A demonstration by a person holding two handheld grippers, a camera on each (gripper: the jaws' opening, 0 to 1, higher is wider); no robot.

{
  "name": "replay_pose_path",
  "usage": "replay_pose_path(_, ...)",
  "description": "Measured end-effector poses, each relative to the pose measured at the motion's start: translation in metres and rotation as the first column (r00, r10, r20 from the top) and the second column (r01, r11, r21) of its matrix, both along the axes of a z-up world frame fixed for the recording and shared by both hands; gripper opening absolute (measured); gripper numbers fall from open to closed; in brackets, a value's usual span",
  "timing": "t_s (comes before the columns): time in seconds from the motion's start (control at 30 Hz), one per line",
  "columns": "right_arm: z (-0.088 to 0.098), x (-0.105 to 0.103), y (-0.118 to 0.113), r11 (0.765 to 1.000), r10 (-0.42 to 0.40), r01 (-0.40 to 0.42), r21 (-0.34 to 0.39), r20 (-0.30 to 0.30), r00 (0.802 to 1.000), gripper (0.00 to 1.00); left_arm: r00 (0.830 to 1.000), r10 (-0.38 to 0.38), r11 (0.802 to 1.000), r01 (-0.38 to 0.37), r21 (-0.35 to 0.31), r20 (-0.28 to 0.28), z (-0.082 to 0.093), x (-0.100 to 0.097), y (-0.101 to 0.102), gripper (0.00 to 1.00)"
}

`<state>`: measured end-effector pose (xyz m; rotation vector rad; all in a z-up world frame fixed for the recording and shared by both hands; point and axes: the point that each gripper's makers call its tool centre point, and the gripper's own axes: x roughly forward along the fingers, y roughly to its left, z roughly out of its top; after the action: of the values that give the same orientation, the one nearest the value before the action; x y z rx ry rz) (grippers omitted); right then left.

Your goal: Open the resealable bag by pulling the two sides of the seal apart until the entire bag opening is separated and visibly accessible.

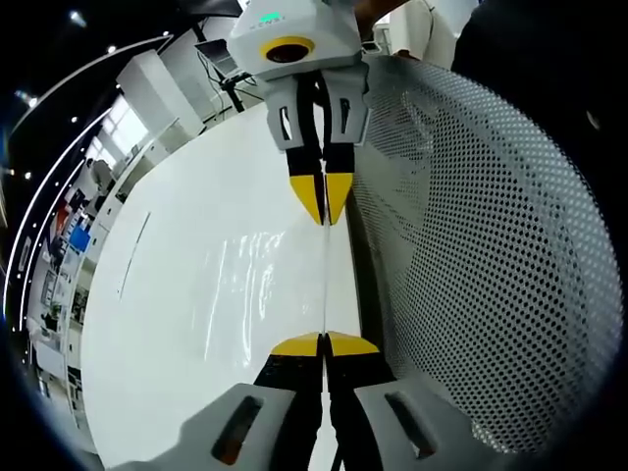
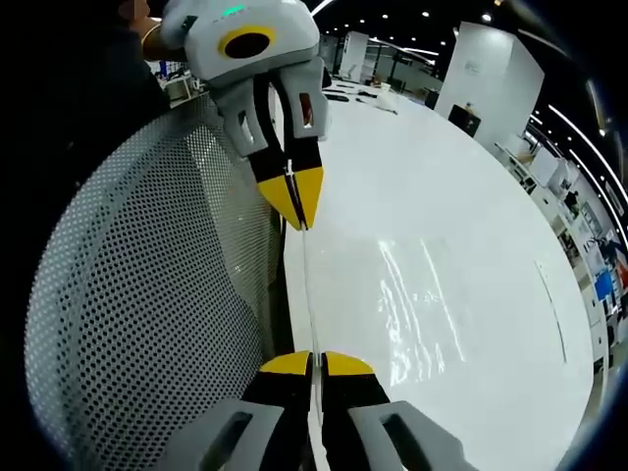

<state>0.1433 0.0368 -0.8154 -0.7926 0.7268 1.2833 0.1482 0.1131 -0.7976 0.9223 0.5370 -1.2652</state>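
A clear resealable bag (image 1: 325, 280) hangs stretched taut between the two grippers and shows as a thin edge line. Its glossy film (image 1: 245, 280) catches glare over the white table. My left gripper (image 1: 324, 344) rises from the bottom of the left gripper view, its yellow tips shut on the bag's near end. Facing it from above, my right gripper (image 1: 323, 199) is shut on the far end. In the right gripper view the right gripper (image 2: 315, 363) pinches the bag (image 2: 308, 285) at the bottom, and the left gripper (image 2: 299, 203) pinches it at the top.
A white table (image 1: 167, 314) (image 2: 471, 186) spreads beneath the bag. A white perforated mesh panel (image 1: 481, 255) (image 2: 137, 294) stands close alongside the grippers. A person in dark clothing (image 1: 535, 49) is behind it. Office furniture lines the far side.
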Motion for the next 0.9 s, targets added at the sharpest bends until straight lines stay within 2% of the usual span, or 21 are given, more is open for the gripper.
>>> replay_pose_path(0.9,-0.004,-0.0018,-0.009,1.0,-0.022,0.022,-0.006,-0.013,1.0,0.0,1.0,-0.009,1.0,0.009,0.006,0.004,-0.0023,0.0002,0.0032,0.0)
